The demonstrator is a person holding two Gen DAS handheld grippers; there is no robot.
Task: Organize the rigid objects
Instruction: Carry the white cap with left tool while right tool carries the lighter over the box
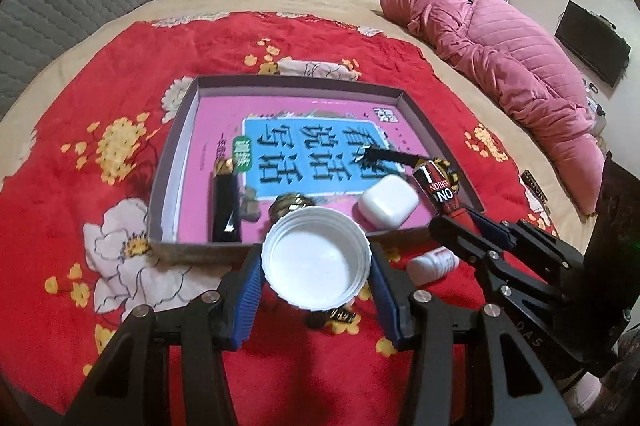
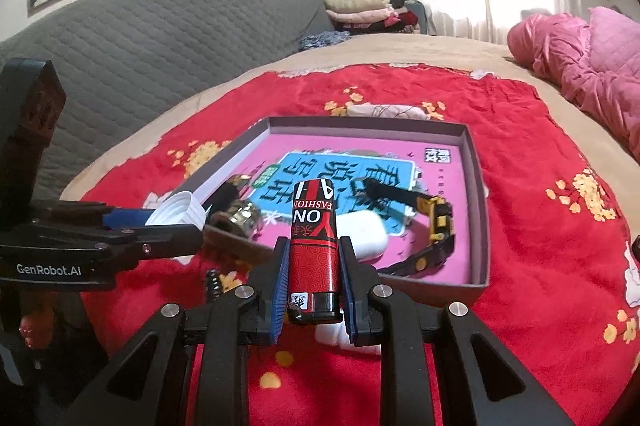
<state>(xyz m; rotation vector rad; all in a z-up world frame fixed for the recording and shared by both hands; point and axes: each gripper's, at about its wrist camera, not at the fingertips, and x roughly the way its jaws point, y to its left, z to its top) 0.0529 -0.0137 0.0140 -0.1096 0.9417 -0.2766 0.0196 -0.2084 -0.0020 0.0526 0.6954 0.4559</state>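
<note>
My left gripper is shut on a white plastic cap, held just above the near wall of a shallow grey box with a pink book as its floor. My right gripper is shut on a red and black lighter, held over the box's near edge; it shows in the left wrist view. In the box lie a white earbud case, a black watch with gold links, a black lighter and a gold round piece.
The box rests on a red flowered blanket on a bed. A small white bottle and a small black spring lie on the blanket near the box. A pink quilt lies at the right, a grey headboard at the left.
</note>
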